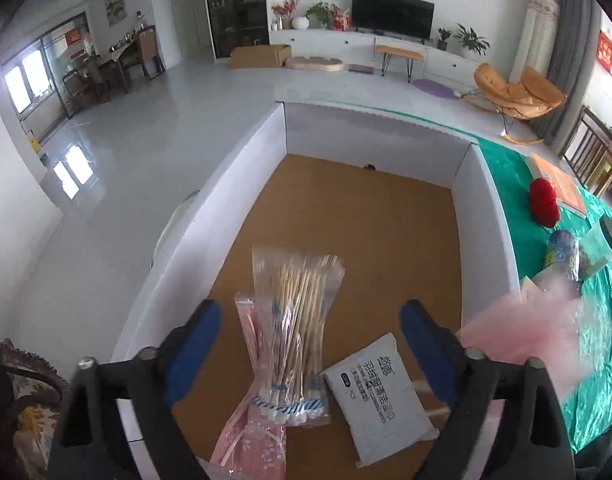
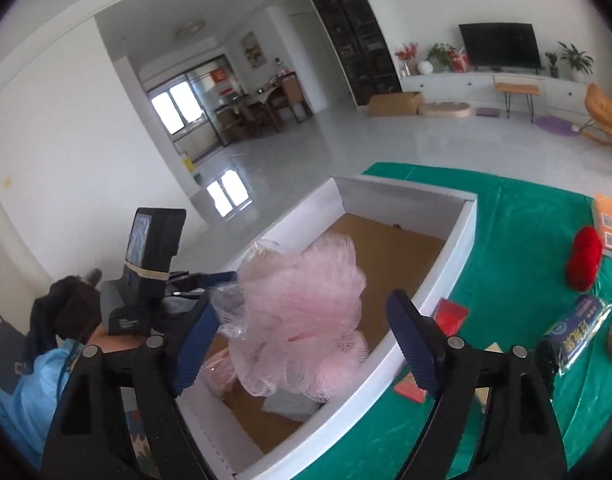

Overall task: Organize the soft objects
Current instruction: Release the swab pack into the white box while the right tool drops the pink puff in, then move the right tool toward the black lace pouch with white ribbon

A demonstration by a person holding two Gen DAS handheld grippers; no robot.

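Right gripper [image 2: 301, 340]: my jaws are wide; the pink mesh pouf [image 2: 301, 312] sits between them, apparently loose, above the white box [image 2: 446, 276].
Left gripper [image 1: 310, 356]: jaws wide, empty, over the swab bag [image 1: 295, 332].
Bag's long axis: along my fingers.
Nearer arm: left.
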